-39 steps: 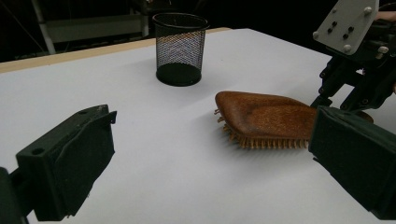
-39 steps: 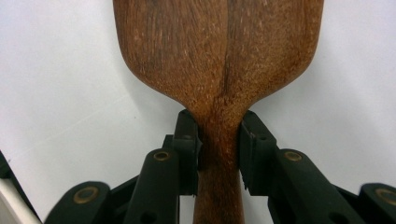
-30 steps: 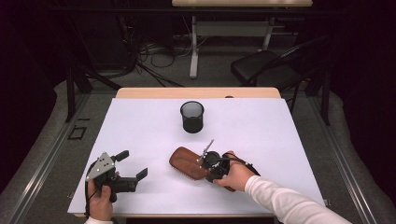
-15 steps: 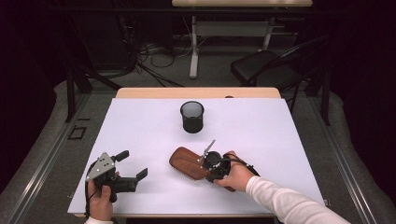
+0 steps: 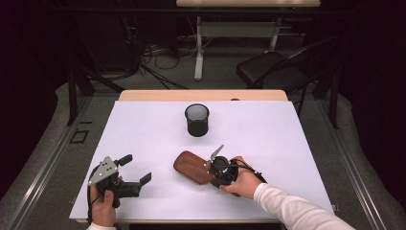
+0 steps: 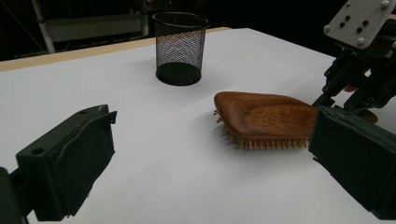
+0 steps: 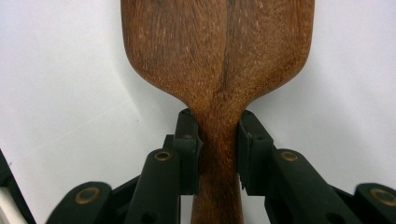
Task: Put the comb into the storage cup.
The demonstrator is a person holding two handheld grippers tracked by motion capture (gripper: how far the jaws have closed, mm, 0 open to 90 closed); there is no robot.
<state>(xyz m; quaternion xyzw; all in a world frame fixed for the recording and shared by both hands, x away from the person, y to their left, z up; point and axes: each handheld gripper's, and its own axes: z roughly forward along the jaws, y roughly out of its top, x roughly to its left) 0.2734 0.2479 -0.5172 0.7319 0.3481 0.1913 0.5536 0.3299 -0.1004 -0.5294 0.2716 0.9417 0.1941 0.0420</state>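
Left gripper sits near the front-left edge of the white table, held low in the person's left hand, jaws wide apart and nothing between them. In the left gripper view its two black jaws frame bare tabletop, pointing toward the brush. No change from the earlier high views: same spot, same spread.

Centre back: black mesh pen cup stands upright, well apart from both grippers, looks empty from here.

Centre front: wooden hairbrush lies bristles-down on the table, paddle head toward the left, handle toward the right. Left gripper view shows the bristles touching the surface, so it is not lifted.

Right: right gripper is clamped on the hairbrush handle just below where the paddle narrows; the pads press both sides of the neck. Right hand rests beside it on the table. Against the earlier frames nothing shifts: brush, hand and clamp are all where they were.

Judgement: the grip is set and the scene is paused, so the grasp step looks done and the lift is the likely next move, probably toward the pen cup. Grip is near the neck, so the head should not swing much.
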